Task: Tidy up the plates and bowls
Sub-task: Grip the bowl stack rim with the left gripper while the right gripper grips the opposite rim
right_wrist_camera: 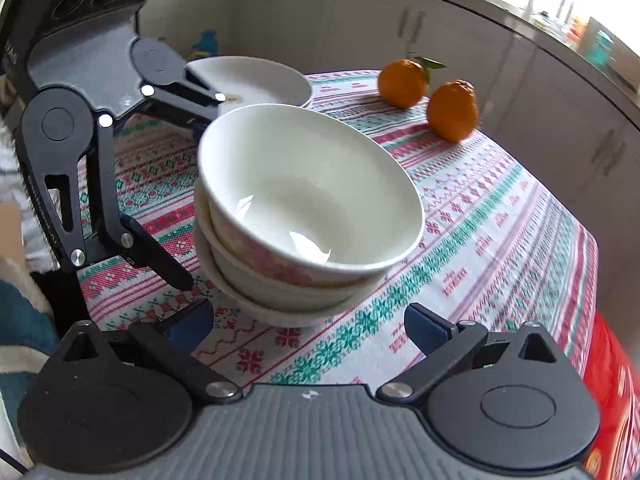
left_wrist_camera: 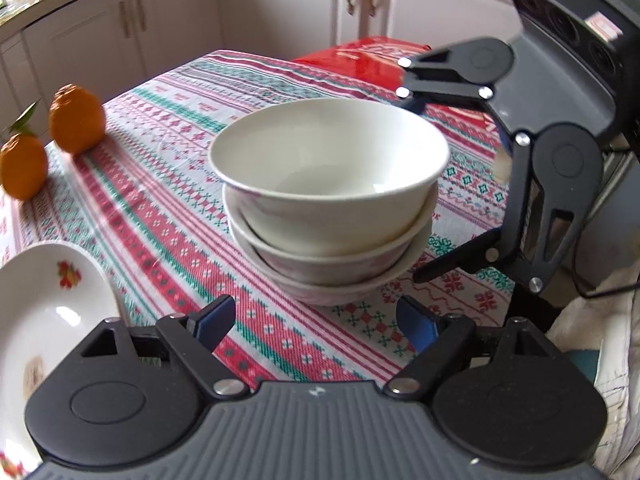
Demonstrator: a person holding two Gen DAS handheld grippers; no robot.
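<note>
A stack of three white bowls (left_wrist_camera: 328, 200) with faint pink patterns stands on the patterned tablecloth (left_wrist_camera: 160, 220); it also shows in the right wrist view (right_wrist_camera: 304, 216). My left gripper (left_wrist_camera: 316, 326) is open and empty, just in front of the stack. My right gripper (right_wrist_camera: 310, 326) is open and empty, close to the stack from the other side. Each gripper shows in the other's view: the right one (left_wrist_camera: 412, 184) beside the stack, the left one (right_wrist_camera: 200, 192) likewise. A white plate with a flower print (left_wrist_camera: 48, 320) lies at the left; it also shows in the right wrist view (right_wrist_camera: 264, 80), behind the bowls.
Two oranges (left_wrist_camera: 76, 118) sit near the table's far left edge; they also show in the right wrist view (right_wrist_camera: 452, 110). A red bag (left_wrist_camera: 360, 60) lies at the far table end. Kitchen cabinets (left_wrist_camera: 280, 12) stand behind the table.
</note>
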